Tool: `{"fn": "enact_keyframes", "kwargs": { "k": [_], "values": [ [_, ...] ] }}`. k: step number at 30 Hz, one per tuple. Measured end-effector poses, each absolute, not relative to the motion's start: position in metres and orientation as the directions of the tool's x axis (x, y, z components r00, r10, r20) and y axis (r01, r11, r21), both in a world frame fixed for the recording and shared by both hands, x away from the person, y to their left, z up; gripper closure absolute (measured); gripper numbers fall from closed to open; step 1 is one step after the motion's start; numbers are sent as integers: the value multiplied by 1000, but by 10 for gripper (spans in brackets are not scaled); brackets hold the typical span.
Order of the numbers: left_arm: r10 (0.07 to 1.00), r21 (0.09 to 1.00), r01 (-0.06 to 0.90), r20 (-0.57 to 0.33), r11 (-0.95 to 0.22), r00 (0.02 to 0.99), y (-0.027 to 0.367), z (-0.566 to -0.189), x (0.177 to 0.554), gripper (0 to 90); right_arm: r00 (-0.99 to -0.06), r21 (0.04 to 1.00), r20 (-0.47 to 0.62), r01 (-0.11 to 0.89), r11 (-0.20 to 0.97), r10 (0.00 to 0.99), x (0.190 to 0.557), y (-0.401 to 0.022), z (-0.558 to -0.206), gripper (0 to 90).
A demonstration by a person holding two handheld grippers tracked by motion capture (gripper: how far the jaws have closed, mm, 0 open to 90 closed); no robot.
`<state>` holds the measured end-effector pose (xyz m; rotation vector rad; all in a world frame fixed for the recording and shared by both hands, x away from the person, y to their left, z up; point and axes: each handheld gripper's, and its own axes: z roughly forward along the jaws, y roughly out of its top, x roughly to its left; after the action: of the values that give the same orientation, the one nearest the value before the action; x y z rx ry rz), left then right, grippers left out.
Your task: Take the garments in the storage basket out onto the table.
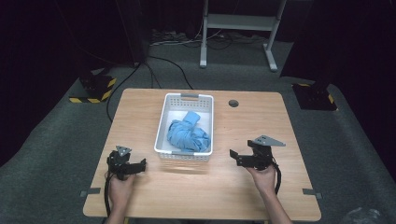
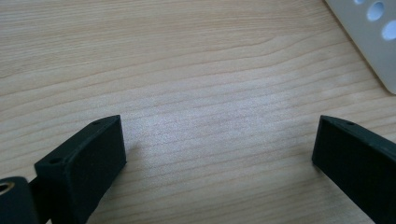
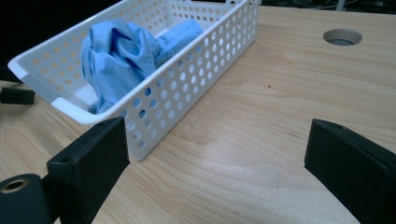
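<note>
A white perforated basket (image 1: 206, 122) stands in the middle of the wooden table, with a crumpled light-blue cloth (image 1: 187, 132) inside it. My left gripper (image 1: 138, 165) rests low over the table left of the basket's near end, open, with bare wood between its jaws. My right gripper (image 1: 235, 157) is to the right of the basket's near end, open and empty. In the right gripper view the basket (image 3: 196, 79) and the cloth (image 3: 126, 51) lie ahead and to the left. A corner of the basket (image 2: 369, 37) shows at the top right of the left gripper view.
A round cable hole (image 1: 233, 103) is in the table top right of the basket's far end. Bare wood lies on both sides of the basket. Beyond the table are a grey floor, cables and a white stand (image 1: 238, 28).
</note>
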<state>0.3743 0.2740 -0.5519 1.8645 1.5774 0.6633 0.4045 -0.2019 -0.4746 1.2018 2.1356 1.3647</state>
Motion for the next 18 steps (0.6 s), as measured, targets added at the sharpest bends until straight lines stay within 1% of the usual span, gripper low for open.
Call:
{"fn": "enact_keyframes", "kwargs": {
  "k": [18],
  "values": [
    [985, 721, 684, -6, -114, 171, 274, -552, 374, 31, -623, 876, 158, 447, 182, 766, 410, -184, -462, 60]
  ]
}}
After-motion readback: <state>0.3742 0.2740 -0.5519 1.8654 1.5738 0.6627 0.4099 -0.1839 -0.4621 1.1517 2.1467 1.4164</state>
